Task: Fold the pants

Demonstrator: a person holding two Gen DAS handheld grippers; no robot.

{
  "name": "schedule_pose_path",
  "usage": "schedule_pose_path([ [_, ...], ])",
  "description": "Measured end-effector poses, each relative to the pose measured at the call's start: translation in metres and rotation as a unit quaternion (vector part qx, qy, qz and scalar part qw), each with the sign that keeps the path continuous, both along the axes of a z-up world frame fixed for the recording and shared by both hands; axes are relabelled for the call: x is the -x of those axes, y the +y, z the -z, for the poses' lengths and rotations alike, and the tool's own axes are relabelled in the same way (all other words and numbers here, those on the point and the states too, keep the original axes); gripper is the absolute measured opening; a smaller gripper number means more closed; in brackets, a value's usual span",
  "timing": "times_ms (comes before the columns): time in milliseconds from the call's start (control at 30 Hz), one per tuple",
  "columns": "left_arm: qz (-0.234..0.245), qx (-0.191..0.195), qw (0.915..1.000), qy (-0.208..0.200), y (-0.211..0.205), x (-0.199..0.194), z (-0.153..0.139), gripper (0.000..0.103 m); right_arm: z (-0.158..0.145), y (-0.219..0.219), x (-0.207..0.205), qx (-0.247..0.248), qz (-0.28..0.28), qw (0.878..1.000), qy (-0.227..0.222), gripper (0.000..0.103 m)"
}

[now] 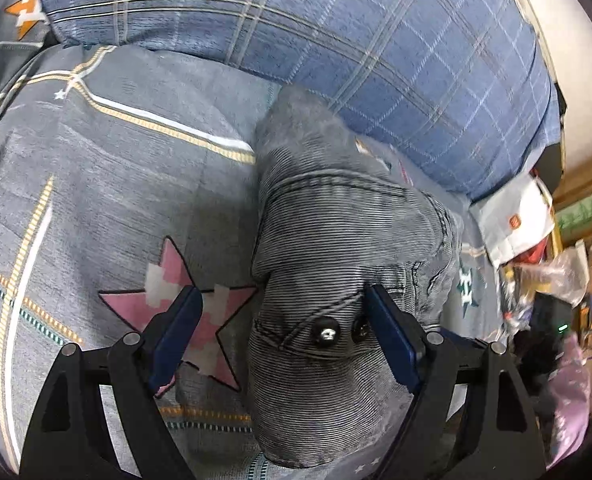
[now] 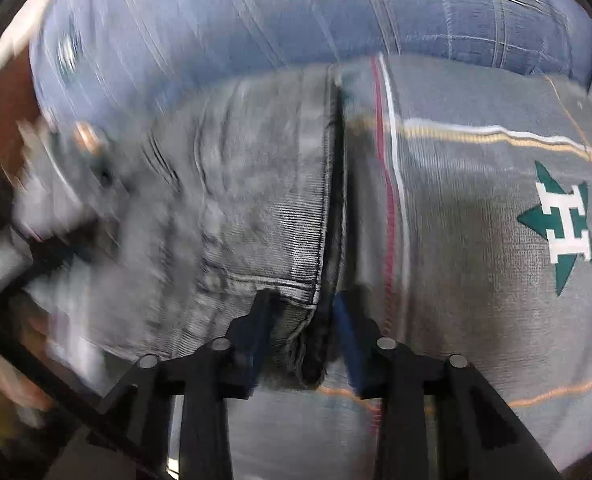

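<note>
Grey denim pants (image 1: 335, 232) lie folded on the bed, waistband end with two dark buttons (image 1: 325, 332) nearest the left wrist camera. My left gripper (image 1: 282, 291) is open wide just over that end. Its right finger (image 1: 391, 336) is against the denim and its left finger (image 1: 176, 332) is off over the sheet. In the blurred right wrist view, the stitched hem corner (image 2: 296, 288) of the pants (image 2: 256, 184) sits between the fingers of my right gripper (image 2: 303, 298). These jaws stand narrowly apart around the folded edge, and the pads do not visibly pinch it.
The grey bedsheet (image 1: 96, 184) carries a pink star (image 1: 176, 292) and a green star (image 2: 563, 224). A blue plaid pillow (image 1: 355, 40) lies along the far side. Bags and clutter (image 1: 535, 264) are beyond the bed's right edge.
</note>
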State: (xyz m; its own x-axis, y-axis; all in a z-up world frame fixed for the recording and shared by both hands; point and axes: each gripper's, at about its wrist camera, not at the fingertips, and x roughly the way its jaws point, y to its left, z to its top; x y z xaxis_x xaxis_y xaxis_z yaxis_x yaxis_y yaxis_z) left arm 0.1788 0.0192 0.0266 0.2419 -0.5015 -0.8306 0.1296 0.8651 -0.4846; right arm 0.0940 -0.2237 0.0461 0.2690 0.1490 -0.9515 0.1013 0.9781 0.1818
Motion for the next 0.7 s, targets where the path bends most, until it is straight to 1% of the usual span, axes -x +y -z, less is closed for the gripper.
schedule_pose_path([
  [33,0.006,-0.008,0.9999,0.002,-0.004,0.000,-0.001,0.084,0.002,0.004,0.001,0.014,-0.013,1.000,0.000,0.030],
  [67,0.005,-0.014,0.9999,0.000,-0.005,0.000,-0.002,0.084,-0.001,0.005,0.002,0.018,-0.015,1.000,-0.003,0.031],
  [100,0.001,-0.021,0.9998,-0.007,-0.004,-0.001,-0.004,0.084,-0.010,0.007,0.002,0.024,-0.022,0.999,-0.013,0.031],
  [133,-0.001,-0.027,0.9995,-0.015,-0.003,0.000,-0.006,0.084,-0.019,0.008,0.003,0.027,-0.028,0.999,-0.026,0.034],
  [167,-0.001,-0.027,0.9995,-0.019,-0.002,0.000,-0.009,0.084,-0.026,0.008,0.004,0.022,-0.025,0.999,-0.039,0.036],
  [200,-0.001,-0.021,0.9996,-0.021,0.000,0.000,-0.013,0.084,-0.038,0.003,0.005,0.000,-0.014,0.998,-0.065,0.037],
  [233,-0.002,-0.014,0.9996,-0.023,0.001,-0.003,-0.015,0.084,-0.044,0.001,0.005,-0.017,-0.010,0.997,-0.078,0.053],
  [267,-0.007,0.002,0.9997,-0.023,0.005,-0.006,-0.021,0.084,-0.053,-0.005,0.005,-0.048,-0.003,0.994,-0.099,0.071],
  [300,-0.008,0.009,0.9998,-0.017,0.006,-0.010,-0.023,0.084,-0.060,-0.011,0.003,-0.069,0.009,0.991,-0.117,0.075],
  [333,-0.002,0.019,0.9998,0.000,0.007,-0.020,-0.026,0.084,-0.066,-0.019,-0.003,-0.090,0.028,0.988,-0.125,0.076],
  [400,0.007,0.027,0.9996,0.008,0.006,-0.037,-0.029,0.084,-0.069,-0.032,-0.023,-0.138,0.052,0.981,-0.122,0.076],
  [433,0.012,0.024,0.9996,0.006,0.003,-0.046,-0.029,0.084,-0.067,-0.035,-0.034,-0.156,0.057,0.979,-0.120,0.082],
  [467,0.021,0.026,0.9994,0.003,0.001,-0.059,-0.026,0.084,-0.061,-0.038,-0.052,-0.161,0.059,0.979,-0.110,0.083],
  [533,0.019,0.058,0.9982,0.004,0.003,-0.072,-0.016,0.084,-0.044,-0.046,-0.074,-0.155,0.069,0.980,-0.101,0.083],
  [567,0.007,0.091,0.9957,0.018,0.009,-0.076,-0.003,0.084,-0.028,-0.052,-0.078,-0.163,0.085,0.979,-0.089,0.083],
  [600,-0.009,0.120,0.9918,0.044,0.013,-0.079,0.014,0.083,-0.013,-0.058,-0.077,-0.175,0.110,0.976,-0.071,0.084],
  [633,-0.016,0.135,0.9876,0.077,0.013,-0.081,0.029,0.083,0.002,-0.064,-0.076,-0.205,0.133,0.968,-0.050,0.084],
  [667,-0.014,0.149,0.9835,0.101,0.011,-0.083,0.040,0.080,0.007,-0.067,-0.080,-0.224,0.138,0.964,-0.047,0.084],
  [700,-0.009,0.162,0.9807,0.110,0.009,-0.086,0.047,0.075,0.011,-0.069,-0.080,-0.232,0.138,0.962,-0.044,0.083],
])
